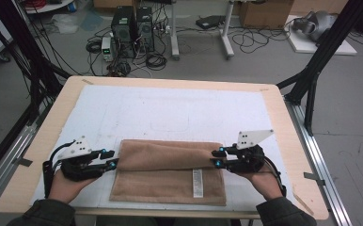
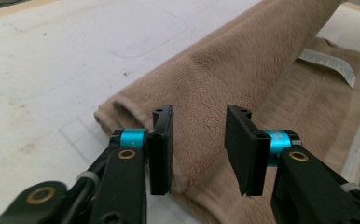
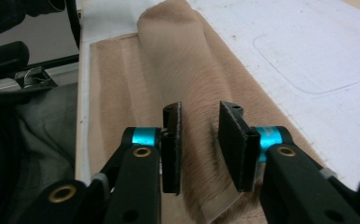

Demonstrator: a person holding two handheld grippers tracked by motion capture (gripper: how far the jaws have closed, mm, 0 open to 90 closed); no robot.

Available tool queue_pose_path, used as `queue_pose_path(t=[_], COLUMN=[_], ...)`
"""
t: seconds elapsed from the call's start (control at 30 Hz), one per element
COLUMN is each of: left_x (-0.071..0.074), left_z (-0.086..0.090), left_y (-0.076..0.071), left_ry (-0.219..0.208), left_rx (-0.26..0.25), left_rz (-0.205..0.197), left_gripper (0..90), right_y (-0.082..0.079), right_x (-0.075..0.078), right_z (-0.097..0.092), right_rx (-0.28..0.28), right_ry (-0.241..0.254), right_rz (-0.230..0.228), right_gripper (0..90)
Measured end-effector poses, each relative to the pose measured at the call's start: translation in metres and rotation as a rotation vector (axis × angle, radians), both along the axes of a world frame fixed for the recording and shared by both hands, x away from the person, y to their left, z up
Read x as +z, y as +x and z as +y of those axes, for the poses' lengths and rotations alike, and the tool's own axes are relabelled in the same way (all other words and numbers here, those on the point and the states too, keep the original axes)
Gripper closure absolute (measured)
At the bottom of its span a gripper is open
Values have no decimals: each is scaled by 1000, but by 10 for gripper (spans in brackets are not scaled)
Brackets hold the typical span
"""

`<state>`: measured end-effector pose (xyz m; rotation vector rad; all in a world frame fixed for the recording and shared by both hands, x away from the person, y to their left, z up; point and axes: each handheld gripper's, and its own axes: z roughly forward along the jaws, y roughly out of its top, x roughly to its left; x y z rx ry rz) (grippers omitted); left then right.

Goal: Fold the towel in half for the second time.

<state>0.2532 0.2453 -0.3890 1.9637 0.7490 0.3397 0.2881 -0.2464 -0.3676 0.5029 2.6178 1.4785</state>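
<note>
- In the high view the person's two sleeves are coming in at the bottom edge, nearest the camera; each hand is carrying a tool over the worktop (image 1: 43, 141), which is lying under a white mat (image 1: 170, 110).
- The left tool (image 1: 115, 157) is sitting at the left end of the brown towel (image 1: 170, 172); in the left gripper view its jaws are standing partly apart, a raised fold of the towel is lying between them, and the pads are not pressing on the cloth.
- The right tool (image 1: 215, 157) is sitting at the towel's right end; in the right gripper view its jaws are also standing partly apart with the fold running between them; the pads are not gripping it.
- The towel is lying near the front edge of the mat, between the two tools; its far part is folded over toward the person and is bulging up as a long ridge across its width.
- A white label (image 1: 197, 182) is showing on the flat near part, right of the middle.
</note>
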Motion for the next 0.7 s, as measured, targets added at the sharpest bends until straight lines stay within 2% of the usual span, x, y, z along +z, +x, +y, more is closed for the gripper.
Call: queue_pose_path(t=[0.07,0.2,0.3,0.37,0.43,0.47,0.5,0.57,0.67,0.7], left_x=[2,-2,-9,-16,-22,-24,-25,-24,-16,-13], left_z=[0,-10,-19,-22,-22,-22,-23,-23,-20,-18], left_y=[-1,15,29,42,48,50,51,47,34,28], left_ry=[-4,28,64,70,68,61,61,69,49,46], left_rx=[6,9,41,73,71,53,28,-6,-20,-24], left_rz=[-6,-1,14,49,83,110,129,115,86,74], left_gripper=[576,542,500,439,446,501,615,830,864,865], right_y=[-2,5,14,19,21,22,22,24,22,20], right_x=[1,-6,-21,-31,-38,-41,-42,-43,-39,-37], right_z=[-5,-11,-8,-3,1,3,5,7,8,8], right_rx=[-19,-53,-47,-33,-20,-12,-8,-11,-9,-1], right_ry=[8,-6,-13,-8,-19,-26,-36,-35,-27,-25], right_rz=[-6,19,77,108,137,146,145,147,141,124], right_gripper=[649,626,589,561,554,552,547,543,542,542])
